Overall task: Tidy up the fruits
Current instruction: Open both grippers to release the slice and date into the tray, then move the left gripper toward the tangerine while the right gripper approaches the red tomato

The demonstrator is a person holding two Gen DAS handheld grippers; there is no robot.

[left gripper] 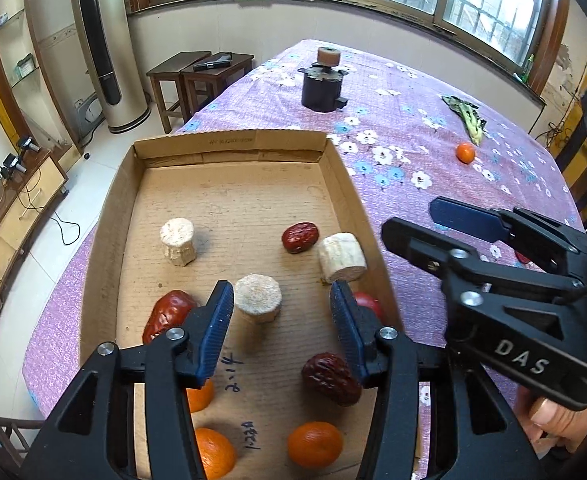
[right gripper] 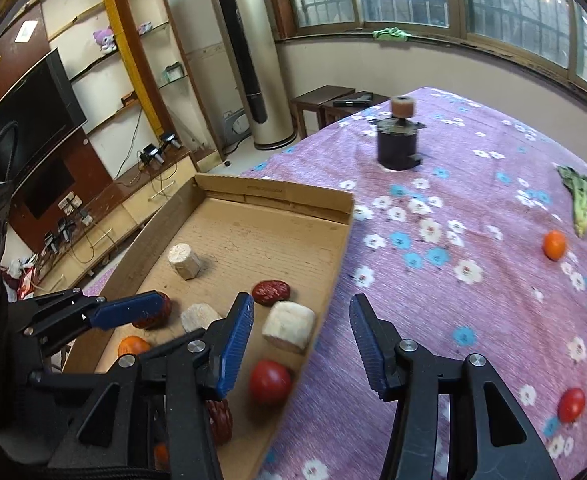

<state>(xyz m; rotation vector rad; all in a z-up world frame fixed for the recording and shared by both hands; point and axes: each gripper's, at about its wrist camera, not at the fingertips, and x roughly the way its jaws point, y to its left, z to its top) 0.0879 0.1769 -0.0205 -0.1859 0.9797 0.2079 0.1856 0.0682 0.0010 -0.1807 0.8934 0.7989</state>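
Fruits [left gripper: 299,237] in cardboard tray [left gripper: 229,148] | tangerine [right gripper: 554,245], tomato [right gripper: 572,404] on tablecloth | left gripper [left gripper: 281,304], right gripper [right gripper: 301,344] both released, empty

box at table's left edge, loose fruit out to the right

cardboard box [left gripper: 229,200] sits on the table [left gripper: 413,92] at its left edge. inside: one corn piece [left gripper: 177,242] toward the far left, a date [left gripper: 300,237] touching a second corn piece [left gripper: 342,257] by the right wall, a third corn piece [left gripper: 257,298] mid-box, another date [left gripper: 167,316] left of it, a tomato [right gripper: 270,382] against the right wall, a third date [left gripper: 329,378] and oranges [left gripper: 314,445] along the near end. on the table right of the box: lone orange [right gripper: 554,245], leafy vegetable [right gripper: 581,204] behind it, second tomato [right gripper: 572,405] nearer. a small device [right gripper: 398,140] stands at the far end.
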